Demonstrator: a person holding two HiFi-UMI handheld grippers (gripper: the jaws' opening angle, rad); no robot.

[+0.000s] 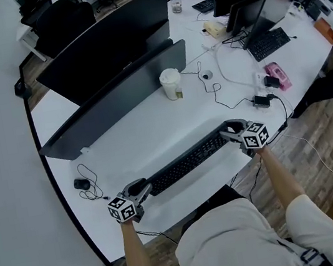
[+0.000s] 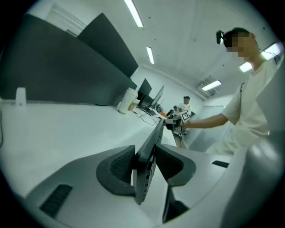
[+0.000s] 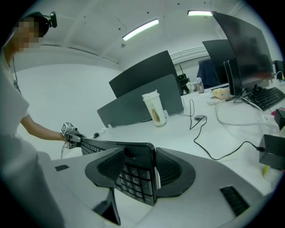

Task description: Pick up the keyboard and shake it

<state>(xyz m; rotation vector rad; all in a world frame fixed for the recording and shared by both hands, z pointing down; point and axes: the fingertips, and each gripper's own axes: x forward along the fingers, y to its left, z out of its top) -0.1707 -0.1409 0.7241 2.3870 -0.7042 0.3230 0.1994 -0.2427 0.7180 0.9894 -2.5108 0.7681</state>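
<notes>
While we hold it at both ends, the keyboard point(image 1: 187, 160) spans the front of the white desk point(image 1: 135, 134). Left gripper point(image 1: 142, 191) pinches its left end, right gripper point(image 1: 234, 131) its right end, jaws closed only to keyboard thickness.

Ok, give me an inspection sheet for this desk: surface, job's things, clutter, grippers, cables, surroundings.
Surface: white desk, curved front edge.
Job's things: black keyboard, gripped at both ends.
Clutter: paper cup, pink object, second keyboard.
Grippers: left gripper and right gripper each shut on the keyboard.
Cables: black cable beside the cup; small coil at far left.
Surroundings: dark divider panels, wooden floor.
</notes>
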